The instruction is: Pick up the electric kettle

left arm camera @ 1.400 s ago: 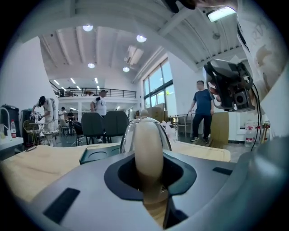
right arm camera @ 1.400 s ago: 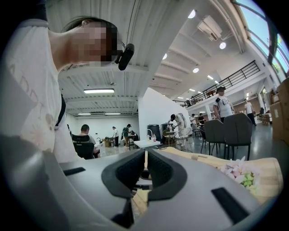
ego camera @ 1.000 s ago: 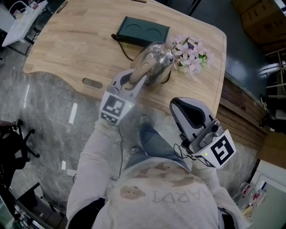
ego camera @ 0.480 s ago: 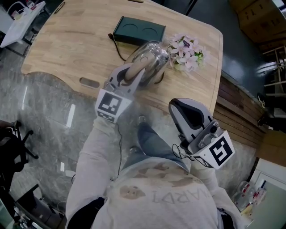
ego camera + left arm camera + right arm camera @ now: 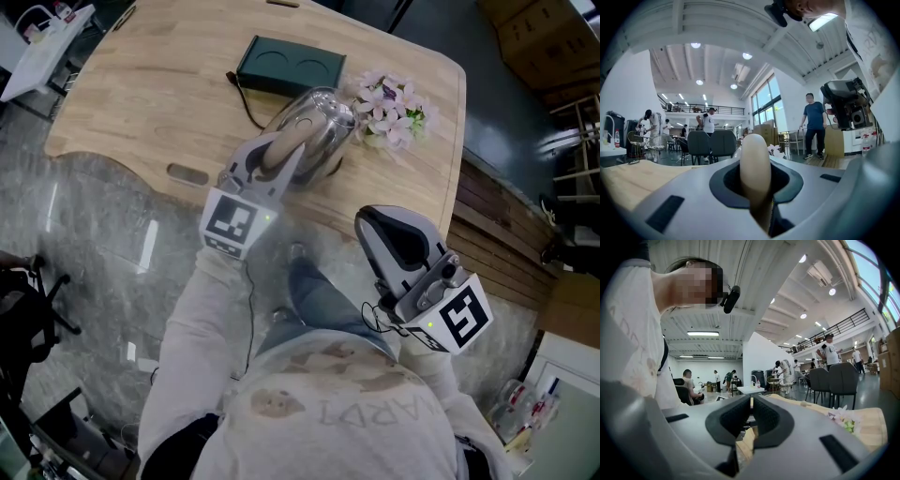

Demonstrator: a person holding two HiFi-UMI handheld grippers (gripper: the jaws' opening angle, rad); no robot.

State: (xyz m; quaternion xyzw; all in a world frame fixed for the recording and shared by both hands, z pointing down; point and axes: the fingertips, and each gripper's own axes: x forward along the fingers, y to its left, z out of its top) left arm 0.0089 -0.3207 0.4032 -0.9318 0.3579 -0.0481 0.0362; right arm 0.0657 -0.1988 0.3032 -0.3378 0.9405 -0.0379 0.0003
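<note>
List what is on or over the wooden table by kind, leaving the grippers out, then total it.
Shiny steel electric kettle with a beige handle: 1
Dark green rectangular base: 1
Bunch of pale pink flowers: 1
Black cord: 1
Total: 4

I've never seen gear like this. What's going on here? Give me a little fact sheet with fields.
Setting: wooden table, seen from above
Main object: electric kettle, shiny body, pale handle
Left gripper: jaws closed on the kettle's handle
Right gripper: jaws together, nothing between them, held near the person's body, off the table
Also on table: dark green box with a cord; pale pink flowers beside the kettle
Unclear: whether the kettle is off the tabletop
</note>
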